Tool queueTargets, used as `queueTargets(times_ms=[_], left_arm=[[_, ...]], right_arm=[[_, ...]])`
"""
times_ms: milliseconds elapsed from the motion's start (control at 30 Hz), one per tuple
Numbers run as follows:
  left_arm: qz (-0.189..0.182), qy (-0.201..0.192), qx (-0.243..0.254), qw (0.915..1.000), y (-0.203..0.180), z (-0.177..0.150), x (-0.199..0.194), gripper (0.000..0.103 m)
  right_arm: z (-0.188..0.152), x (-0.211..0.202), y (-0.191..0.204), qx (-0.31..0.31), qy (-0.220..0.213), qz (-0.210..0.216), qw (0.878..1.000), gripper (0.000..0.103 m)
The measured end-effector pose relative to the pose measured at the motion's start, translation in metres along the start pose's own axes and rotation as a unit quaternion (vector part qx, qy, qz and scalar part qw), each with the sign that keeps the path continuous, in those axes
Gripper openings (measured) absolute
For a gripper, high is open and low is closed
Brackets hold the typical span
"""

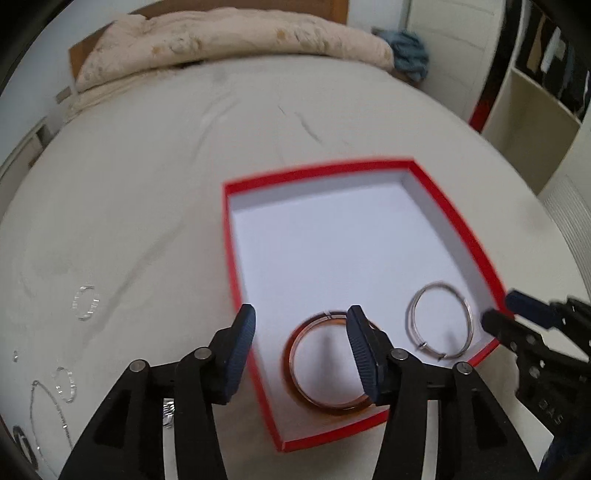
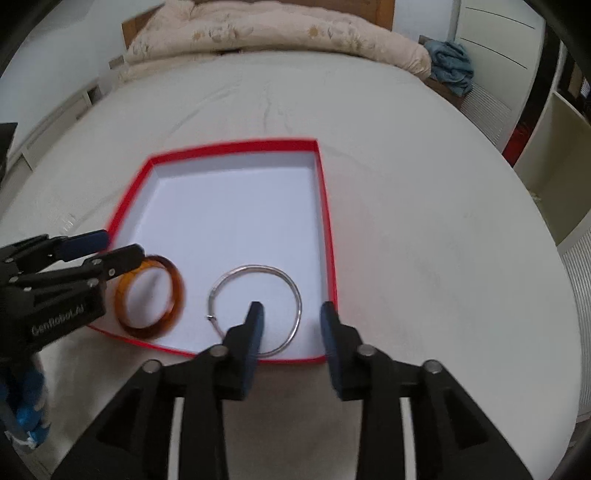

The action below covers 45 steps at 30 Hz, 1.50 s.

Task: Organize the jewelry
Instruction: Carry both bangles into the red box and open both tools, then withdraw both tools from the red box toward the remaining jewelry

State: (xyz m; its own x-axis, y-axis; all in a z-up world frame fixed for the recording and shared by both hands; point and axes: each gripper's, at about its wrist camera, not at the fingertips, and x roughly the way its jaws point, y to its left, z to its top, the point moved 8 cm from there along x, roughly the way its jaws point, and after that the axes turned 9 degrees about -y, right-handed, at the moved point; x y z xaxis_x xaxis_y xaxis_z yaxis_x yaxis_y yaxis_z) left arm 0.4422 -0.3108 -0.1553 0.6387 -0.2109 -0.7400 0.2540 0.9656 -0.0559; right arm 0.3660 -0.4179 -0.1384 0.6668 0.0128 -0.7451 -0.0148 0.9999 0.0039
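A shallow red box (image 1: 314, 171) (image 2: 236, 146) with a white floor lies on the bed. Inside, near its front edge, lie an amber bangle (image 1: 332, 408) (image 2: 177, 295) and a thin silver bangle (image 1: 469, 314) (image 2: 258, 267). My left gripper (image 1: 301, 321) (image 2: 122, 243) stands open over the box's near left corner. Its right finger hides part of the amber bangle, and nothing is pressed between the pads. My right gripper (image 2: 291, 314) (image 1: 504, 308) is open above the silver bangle's right side, with the wire lying loose below the gap.
Loose silver bracelets (image 1: 86, 302) (image 1: 66, 384), a thin chain (image 1: 51, 406) and a small ring (image 1: 168, 413) lie on the sheet left of the box. A rolled duvet (image 2: 258, 33) and a blue cloth (image 2: 450, 62) sit at the bed's far end. Shelves (image 1: 535, 110) stand to the right.
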Motion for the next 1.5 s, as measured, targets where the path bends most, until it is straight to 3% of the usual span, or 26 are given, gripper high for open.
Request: queueTargets(times_ms=[233,500,700,967,1200,1500], left_arm=[[0.017,-0.038,-0.019,0.9990,0.034,0.010,-0.069,0.051],[0.100,-0.083,-0.005,0.9915,0.118,-0.013,-0.209,0.057],[0.161,-0.122,-0.023,0.9791,0.194,-0.053,-0.318,0.061],[0.207,-0.150,-0.068,0.9644,0.273,-0.125,-0.423,0.065],[0.239,-0.152,-0.097,0.9540,0.311,-0.175,-0.458,0.065],[0.236,-0.131,-0.127,0.9547,0.343,-0.198,-0.421,0.065]], right_arm=[[0.012,-0.071,-0.010,0.031,-0.046,-0.010,0.998,0.037],[0.003,-0.188,0.037,0.042,-0.104,0.028,0.993,0.036],[-0.022,-0.262,0.094,0.039,-0.139,0.064,0.987,0.036],[-0.046,-0.339,0.153,0.025,-0.185,0.098,0.978,0.036],[-0.058,-0.361,0.190,0.011,-0.199,0.125,0.972,0.036],[-0.074,-0.333,0.211,0.012,-0.178,0.131,0.975,0.036]])
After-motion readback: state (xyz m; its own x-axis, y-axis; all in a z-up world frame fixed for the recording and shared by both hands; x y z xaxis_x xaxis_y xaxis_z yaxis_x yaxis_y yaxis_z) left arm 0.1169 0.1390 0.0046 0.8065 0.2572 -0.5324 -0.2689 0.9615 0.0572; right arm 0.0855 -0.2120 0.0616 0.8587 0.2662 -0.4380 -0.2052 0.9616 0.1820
